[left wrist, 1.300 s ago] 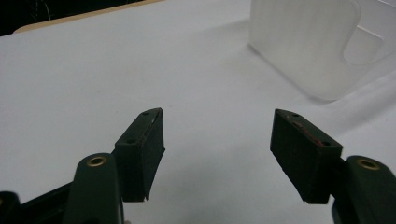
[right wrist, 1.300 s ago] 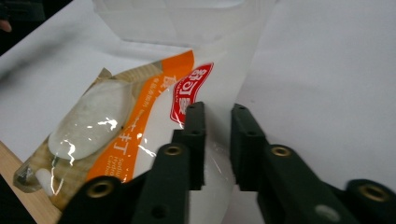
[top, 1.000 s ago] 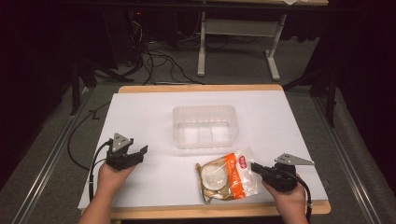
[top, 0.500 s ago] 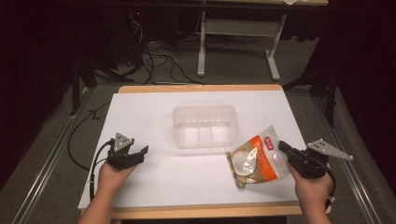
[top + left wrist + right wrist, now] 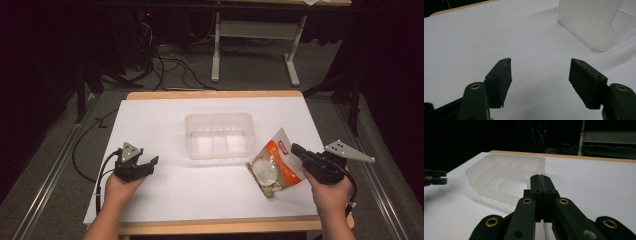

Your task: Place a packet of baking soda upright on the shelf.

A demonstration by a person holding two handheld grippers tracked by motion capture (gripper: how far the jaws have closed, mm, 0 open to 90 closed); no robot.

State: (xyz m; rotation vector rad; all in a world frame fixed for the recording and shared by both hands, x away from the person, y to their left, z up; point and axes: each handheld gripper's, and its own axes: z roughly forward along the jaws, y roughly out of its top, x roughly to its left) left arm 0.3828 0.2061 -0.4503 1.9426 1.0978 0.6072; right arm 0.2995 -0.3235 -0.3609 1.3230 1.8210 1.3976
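Pinching the orange-and-clear plastic snack pouch [image 5: 273,169] by its edge, the right gripper [image 5: 300,151] holds it just right of the clear ribbed plastic tray [image 5: 219,135], while the left gripper [image 5: 145,165] rests wide open, well apart.

— We record the table [image 5: 165,125] as white on top, with a pale wood edge. And the tray?

— We find the tray [image 5: 219,121] clear and frosted, with faint ribbing. The packet [image 5: 282,162] is orange and white, with a red label and a clear window over pale discs.

— We log both the left claw [image 5: 142,165] and the right claw [image 5: 295,148] as black, with brass-coloured rivets and grey plates.
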